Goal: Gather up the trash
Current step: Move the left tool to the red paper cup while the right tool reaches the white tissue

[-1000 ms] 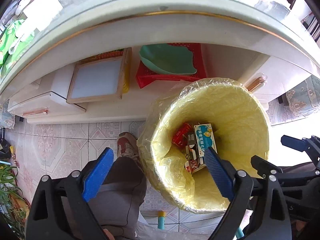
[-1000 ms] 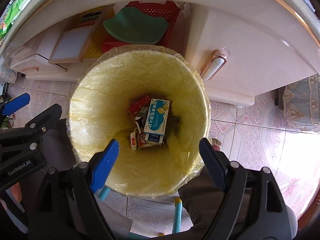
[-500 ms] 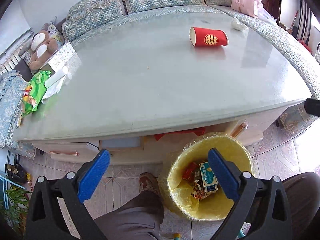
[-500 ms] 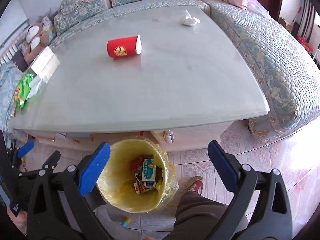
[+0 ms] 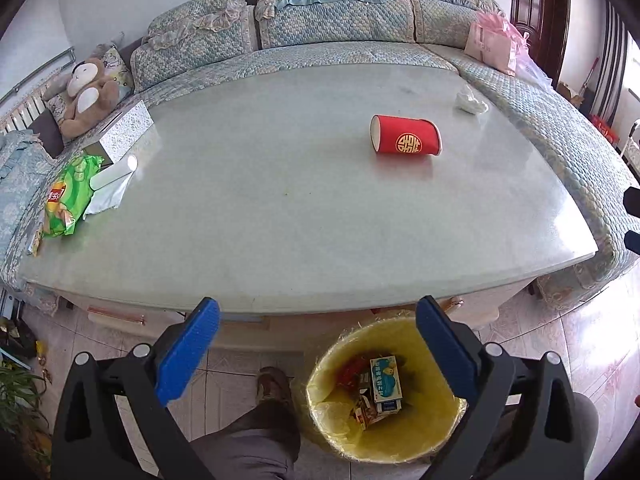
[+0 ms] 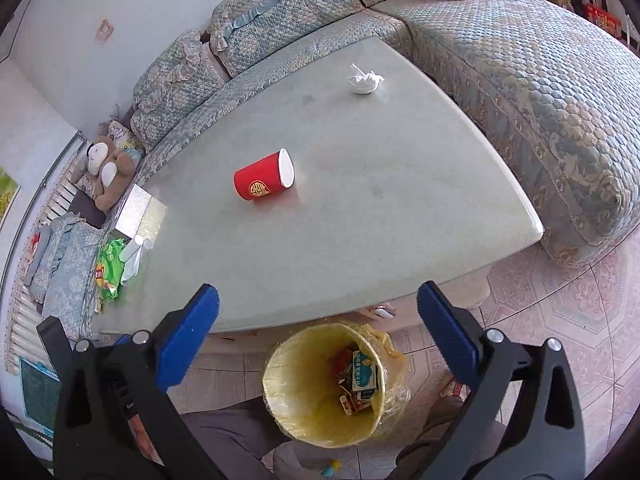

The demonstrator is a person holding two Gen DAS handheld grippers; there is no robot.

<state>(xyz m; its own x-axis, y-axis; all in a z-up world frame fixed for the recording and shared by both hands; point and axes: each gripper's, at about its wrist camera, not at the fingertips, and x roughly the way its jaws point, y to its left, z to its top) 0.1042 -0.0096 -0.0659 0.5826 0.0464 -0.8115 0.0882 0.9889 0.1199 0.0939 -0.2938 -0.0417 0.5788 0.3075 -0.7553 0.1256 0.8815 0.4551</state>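
Both hand-held grippers, left [image 5: 318, 354] and right [image 6: 318, 354], spread empty; red cup [image 6: 264, 181] lies sideways ahead on tabletop [image 6: 360, 220], axis crosswise, left of the right one

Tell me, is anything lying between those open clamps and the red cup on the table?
Nothing visible does. The red cup lies on its side on bare tabletop, apart from the crumpled tissue and chip bag.

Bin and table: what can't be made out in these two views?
- Bin: lower trash is buried under the blue box in both views; the right finger covers part of its rim in the left view.
- Chip bag: print too small in the right view.
- Table: shelf underneath hidden by the tabletop.
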